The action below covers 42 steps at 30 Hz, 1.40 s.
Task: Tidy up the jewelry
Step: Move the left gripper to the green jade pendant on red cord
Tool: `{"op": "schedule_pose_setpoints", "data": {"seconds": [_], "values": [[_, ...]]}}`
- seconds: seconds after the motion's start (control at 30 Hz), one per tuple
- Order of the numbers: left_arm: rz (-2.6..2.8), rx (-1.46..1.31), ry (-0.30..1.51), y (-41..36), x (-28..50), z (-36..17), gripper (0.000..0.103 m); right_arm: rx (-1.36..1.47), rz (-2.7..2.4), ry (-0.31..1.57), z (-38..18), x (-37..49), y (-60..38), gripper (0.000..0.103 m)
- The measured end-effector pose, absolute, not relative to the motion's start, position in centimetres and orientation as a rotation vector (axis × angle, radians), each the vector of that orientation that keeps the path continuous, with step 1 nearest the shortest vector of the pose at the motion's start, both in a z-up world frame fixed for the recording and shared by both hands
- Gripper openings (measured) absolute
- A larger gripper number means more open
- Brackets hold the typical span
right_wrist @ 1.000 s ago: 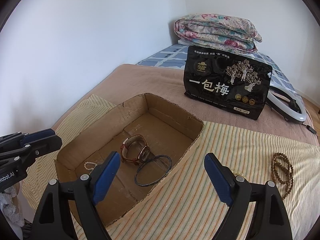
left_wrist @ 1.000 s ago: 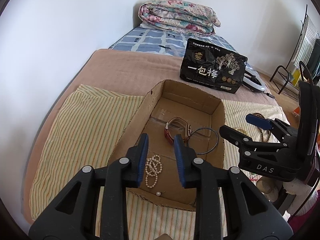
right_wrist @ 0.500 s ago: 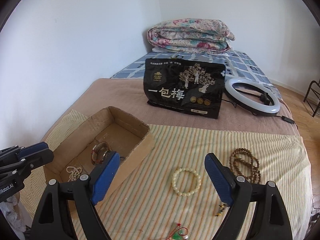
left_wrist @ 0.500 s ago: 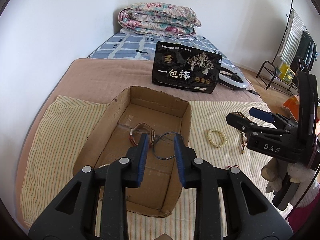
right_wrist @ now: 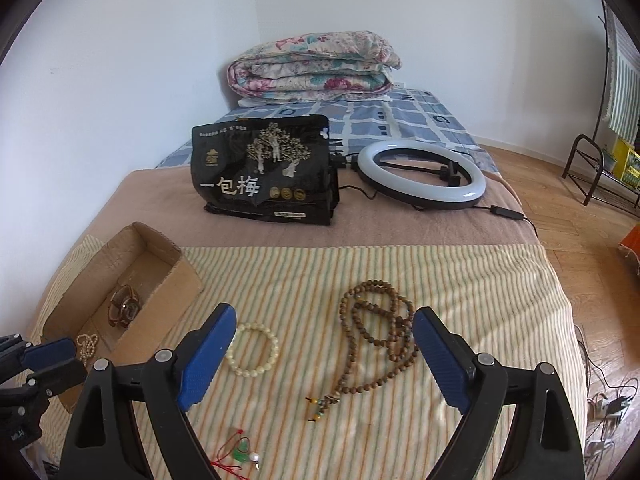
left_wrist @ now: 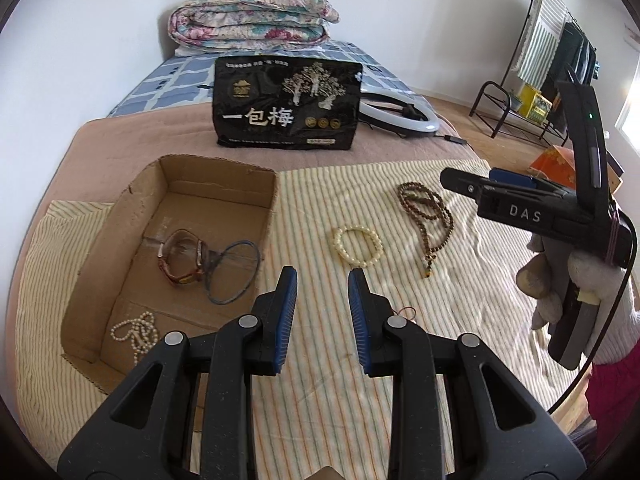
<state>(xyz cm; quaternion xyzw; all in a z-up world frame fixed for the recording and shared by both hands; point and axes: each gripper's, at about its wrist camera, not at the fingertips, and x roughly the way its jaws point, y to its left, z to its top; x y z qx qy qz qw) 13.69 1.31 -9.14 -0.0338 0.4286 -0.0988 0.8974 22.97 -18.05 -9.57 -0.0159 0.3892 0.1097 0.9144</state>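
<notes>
Both wrist views look down along the bed (left_wrist: 168,140) toward the far wall. They share the cardboard box (left_wrist: 96,248), the left view nearer it

A shallow cardboard box (left_wrist: 100,240) sits open on the striped cloth (left_wrist: 340,380), toward its left side. Inside it lie a brown-strapped watch (left_wrist: 182,256) resting on its side, a thin dark wire hoop (left_wrist: 236,272) touching the watch, and a small string of pearls (left_wrist: 136,332) bunched in the near corner. Out on the cloth, just beside the box, a cream bead bracelet (right_wrist: 252,350) lies flat in a neat ring. Near it, farther right, a long strand of brown wooden beads (right_wrist: 376,332) sprawls in loose loops, its tasselled end trailing toward the near edge. Closest of all lies a little green pendant on red cord (right_wrist: 240,450).
</notes>
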Motion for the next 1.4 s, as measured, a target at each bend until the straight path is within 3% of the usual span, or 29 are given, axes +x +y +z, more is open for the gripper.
{"op": "schedule_pose_setpoints", "data": {"seconds": [0.53,1.4], "values": [[-0.334,-0.025,1.078,-5.3,14.4,-15.7,0.03,-0.013,0.143,0.871,-11.9,23.9,-23.6,0.091],[-0.351,0.139,1.11,-8.5,15.1,-20.0,0.03,-0.076,0.118,0.93,-15.7,26.2,-25.9,0.091]]}}
